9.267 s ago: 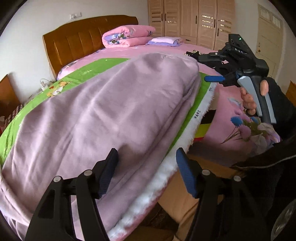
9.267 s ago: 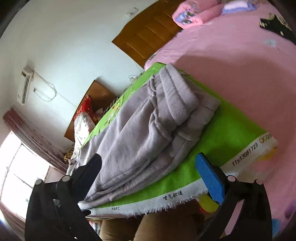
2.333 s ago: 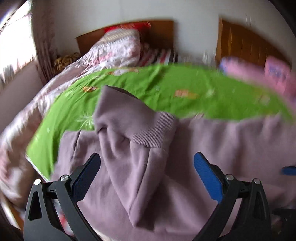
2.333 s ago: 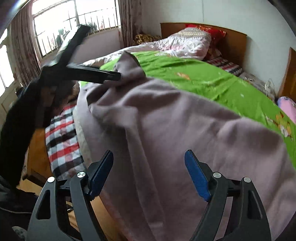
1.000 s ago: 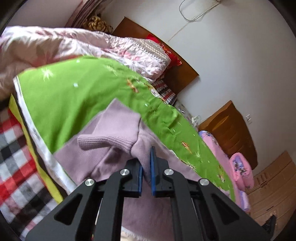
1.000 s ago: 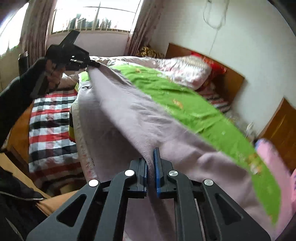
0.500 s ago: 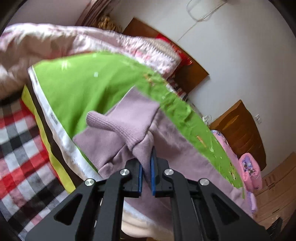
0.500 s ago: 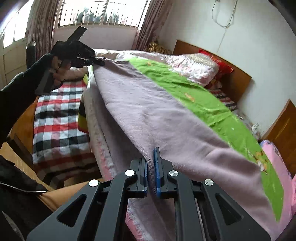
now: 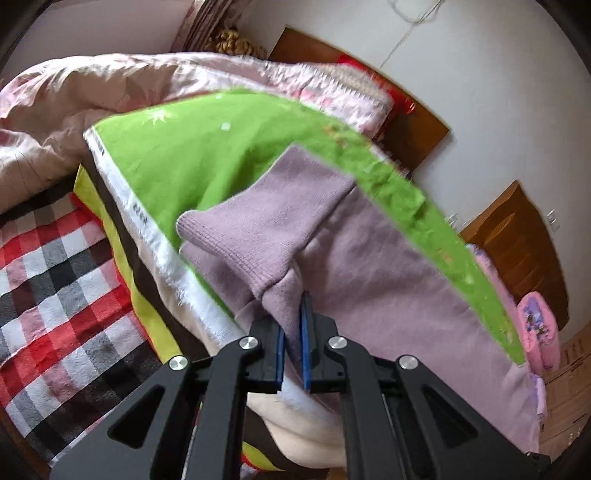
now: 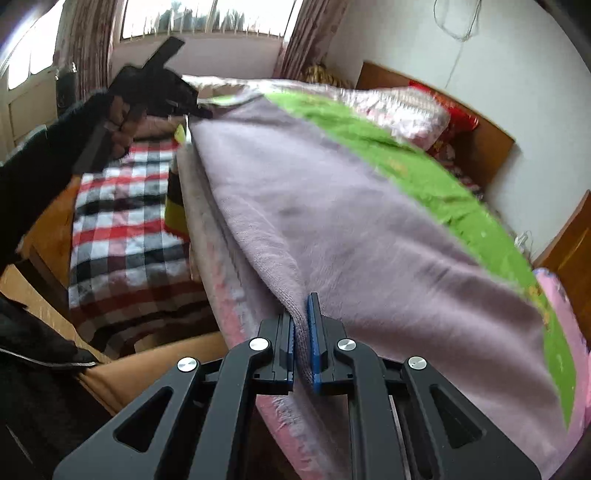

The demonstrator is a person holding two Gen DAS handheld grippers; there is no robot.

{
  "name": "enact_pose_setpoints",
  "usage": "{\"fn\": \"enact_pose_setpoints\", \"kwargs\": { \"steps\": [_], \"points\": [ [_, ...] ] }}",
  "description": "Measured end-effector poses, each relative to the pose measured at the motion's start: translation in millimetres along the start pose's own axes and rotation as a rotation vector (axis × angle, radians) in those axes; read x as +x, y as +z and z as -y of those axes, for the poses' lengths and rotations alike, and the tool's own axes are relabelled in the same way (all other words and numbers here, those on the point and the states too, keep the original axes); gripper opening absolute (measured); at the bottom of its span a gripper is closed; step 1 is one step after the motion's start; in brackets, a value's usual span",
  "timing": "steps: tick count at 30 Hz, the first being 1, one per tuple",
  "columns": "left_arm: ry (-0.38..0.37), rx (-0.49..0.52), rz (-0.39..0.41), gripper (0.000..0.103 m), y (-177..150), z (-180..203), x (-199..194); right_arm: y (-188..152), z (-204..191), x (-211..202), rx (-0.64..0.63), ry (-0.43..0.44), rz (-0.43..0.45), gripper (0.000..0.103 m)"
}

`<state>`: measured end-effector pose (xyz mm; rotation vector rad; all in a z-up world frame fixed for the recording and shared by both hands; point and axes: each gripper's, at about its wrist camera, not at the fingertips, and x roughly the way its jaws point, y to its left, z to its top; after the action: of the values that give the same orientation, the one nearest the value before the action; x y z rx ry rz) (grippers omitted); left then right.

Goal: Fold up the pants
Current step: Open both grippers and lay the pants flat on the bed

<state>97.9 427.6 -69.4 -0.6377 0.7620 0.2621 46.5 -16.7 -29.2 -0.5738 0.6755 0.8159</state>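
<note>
Lilac fleece pants point(image 9: 369, 266) lie along the near edge of a green cloth point(image 9: 199, 162) on the bed. Their ribbed cuff point(image 9: 258, 236) folds over just ahead of my left gripper point(image 9: 291, 321), which is shut on the fabric behind that cuff. My right gripper point(image 10: 301, 325) is shut on the pants' point(image 10: 351, 221) near edge further along. In the right wrist view, the left gripper point(image 10: 199, 110) shows at the far end, pinching the pants, held by a hand point(image 10: 122, 122) in a black sleeve. The pants stretch between both grips.
A red, black and white checked blanket point(image 9: 55, 280) hangs over the bed's side on the left. A pink quilt point(image 9: 92, 92) is bunched behind the green cloth. Wooden headboards point(image 10: 469, 122) and a white wall stand beyond. A window with curtains point(image 10: 207, 18) is at the far end.
Both grippers have sunk toward the bed with the pants in them. The held edge, lifted before, now lies lower and flatter over the green cloth.
</note>
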Motion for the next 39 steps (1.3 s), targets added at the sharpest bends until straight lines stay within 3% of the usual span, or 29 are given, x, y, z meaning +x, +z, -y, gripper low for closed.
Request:
{"fn": "enact_pose_setpoints", "kwargs": {
  "steps": [2,4,5,7,8,9,10,11,14,16,19,21,23,27,30,32,34,39],
  "points": [
    [0.013,0.006,-0.031,0.014,-5.4,-2.8,11.1,-3.8,-1.0,0.5,0.014,-0.008,0.029,0.012],
    [0.041,0.037,-0.009,0.02,-8.8,4.1,7.0,-3.5,0.6,-2.3,0.023,-0.003,0.011,0.013],
    [0.085,0.056,0.015,0.043,-9.0,11.6,-0.4,-3.7,2.3,-4.9,0.032,0.006,0.001,0.014],
    [0.185,0.092,0.116,0.075,-8.9,32.5,-24.6,-7.1,8.8,-16.5,0.072,0.044,-0.004,0.021],
    [0.205,0.116,0.174,0.08,-9.8,44.7,-38.2,-10.4,12.4,-23.9,0.091,0.071,0.003,0.027],
    [0.197,0.167,0.235,0.083,-13.0,65.9,-55.3,-16.4,18.1,-34.8,0.123,0.125,0.018,0.047],
    [0.169,0.22,0.26,0.089,-16.7,86.7,-66.3,-21.8,22.8,-43.0,0.154,0.15,0.029,0.082],
    [0.134,0.275,0.268,0.091,-21.5,107.7,-74.0,-28.4,28.1,-51.9,0.187,0.143,0.044,0.093],
    [-0.02,0.491,0.216,0.095,-49.0,184.7,-81.1,-52.4,49.9,-86.4,0.271,0.149,0.118,0.091],
    [-0.139,0.659,0.136,0.096,-78.5,240.4,-75.8,-71.1,73.0,-106.0,0.341,0.076,0.136,0.087],
    [-0.231,0.907,0.035,0.096,-128.9,318.0,-59.6,-99.1,106.6,-117.6,0.446,-0.012,0.098,0.086],
    [-0.261,0.999,-0.027,0.096,-159.3,349.7,-42.3,-113.6,121.8,-118.0,0.506,-0.035,0.077,0.086],
    [-0.258,1.005,-0.113,0.096,-175.8,366.1,-16.6,-122.0,125.9,-116.6,0.551,-0.061,0.07,0.086],
    [-0.234,0.963,-0.201,0.096,-192.4,358.8,12.4,-138.6,133.1,-105.2,0.641,-0.1,0.04,0.086],
    [-0.161,0.943,-0.264,0.096,-200.2,341.0,39.0,-151.5,121.3,-90.8,0.536,-0.156,-0.053,0.086],
    [-0.173,0.954,-0.242,0.1,-204.4,332.7,43.5,-157.4,115.9,-96.3,0.498,-0.144,-0.061,0.085],
    [-0.166,0.948,-0.245,0.101,-202.5,333.7,45.0,-161.7,108.9,-99.9,0.415,-0.196,-0.117,0.085],
    [-0.136,0.937,-0.255,0.102,-198.8,341.5,50.2,-168.4,105.0,-109.5,0.434,-0.19,-0.12,0.085]
  ]
}}
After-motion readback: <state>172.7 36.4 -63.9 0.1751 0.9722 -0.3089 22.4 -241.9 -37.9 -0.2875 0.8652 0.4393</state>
